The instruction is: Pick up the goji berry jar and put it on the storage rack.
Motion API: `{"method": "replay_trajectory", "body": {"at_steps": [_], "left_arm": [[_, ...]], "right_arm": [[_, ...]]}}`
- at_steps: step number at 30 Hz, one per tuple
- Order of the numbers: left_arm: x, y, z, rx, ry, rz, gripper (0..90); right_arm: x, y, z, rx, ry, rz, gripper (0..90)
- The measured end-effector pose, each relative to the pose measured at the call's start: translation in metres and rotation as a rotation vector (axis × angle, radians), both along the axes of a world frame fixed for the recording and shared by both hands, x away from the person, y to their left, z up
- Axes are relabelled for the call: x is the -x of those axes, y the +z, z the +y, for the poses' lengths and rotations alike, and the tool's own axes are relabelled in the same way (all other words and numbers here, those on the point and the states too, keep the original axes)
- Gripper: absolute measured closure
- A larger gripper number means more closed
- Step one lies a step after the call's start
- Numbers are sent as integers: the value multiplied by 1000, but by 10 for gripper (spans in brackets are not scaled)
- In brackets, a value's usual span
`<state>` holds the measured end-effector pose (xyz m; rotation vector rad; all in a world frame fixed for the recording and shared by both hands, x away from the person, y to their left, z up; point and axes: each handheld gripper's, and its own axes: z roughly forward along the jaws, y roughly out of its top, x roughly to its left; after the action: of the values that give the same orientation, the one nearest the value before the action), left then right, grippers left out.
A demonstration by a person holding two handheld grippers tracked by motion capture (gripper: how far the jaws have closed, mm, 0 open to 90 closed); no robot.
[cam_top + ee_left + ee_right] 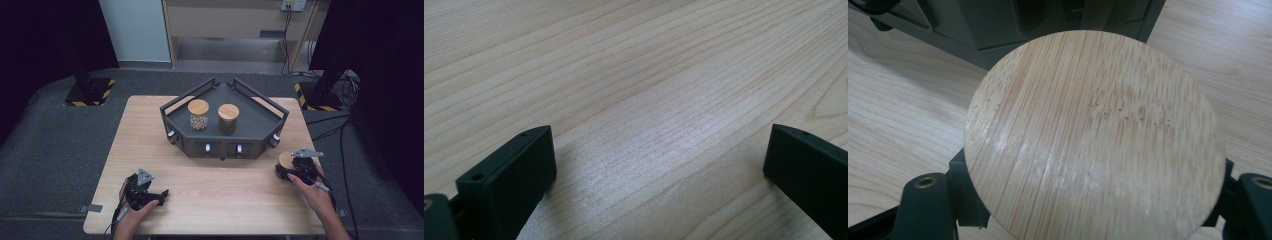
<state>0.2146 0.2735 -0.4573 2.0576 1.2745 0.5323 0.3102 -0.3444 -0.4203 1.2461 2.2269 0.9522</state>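
Three jars with round bamboo lids. One jar point(286, 161) stands on the worktop point(210, 190) at its right side, just beside the right front corner of the tray point(250, 117); its lid point(1093, 135) is pale, straight-grained, lightly speckled and scuffed, and covers the glass from above, so the contents cannot be told.

Two jars stand upright side by side in the tray: left jar point(198, 115), clear, with pale round pieces inside; right jar point(228, 119), with dark contents.

One tray, dark grey, angular, with raised rails at the back and small light tags along its front faces; it sits at the middle rear of the worktop.

One worktop, light wood grain.

Two tools, one per hand.
- Right tool point(292, 167): drawn in narrow around the jar on the worktop, a black jaw showing at each side under the lid's rim in the right gripper view; gripping it, jar upright on the wood.
- Left tool point(150, 195): near the front left of the worktop, jaws spread wide, bare wood between them, holding nothing; low over the surface, whether touching it cannot be told.
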Motion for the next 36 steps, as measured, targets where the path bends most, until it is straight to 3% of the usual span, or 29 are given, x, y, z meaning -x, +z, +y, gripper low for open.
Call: {"method": "replay_trajectory", "body": {"at_steps": [7, 10, 22, 26, 36], "left_arm": [[0, 0, 0, 0, 0, 0, 0], [0, 0, 0, 0, 0, 0, 0], [0, 0, 0, 0, 0, 0, 0], [0, 0, 0, 0, 0, 0, 0], [0, 0, 0, 0, 0, 0, 0]], "right_arm": [[2, 15, 0, -2, 17, -6, 261], [3, 23, -3, -39, 27, 2, 262], [6, 54, 10, 21, 85, -31, 262], [4, 63, 17, 50, 65, -10, 262], [-3, 82, 22, 51, 74, -9, 262]]}}
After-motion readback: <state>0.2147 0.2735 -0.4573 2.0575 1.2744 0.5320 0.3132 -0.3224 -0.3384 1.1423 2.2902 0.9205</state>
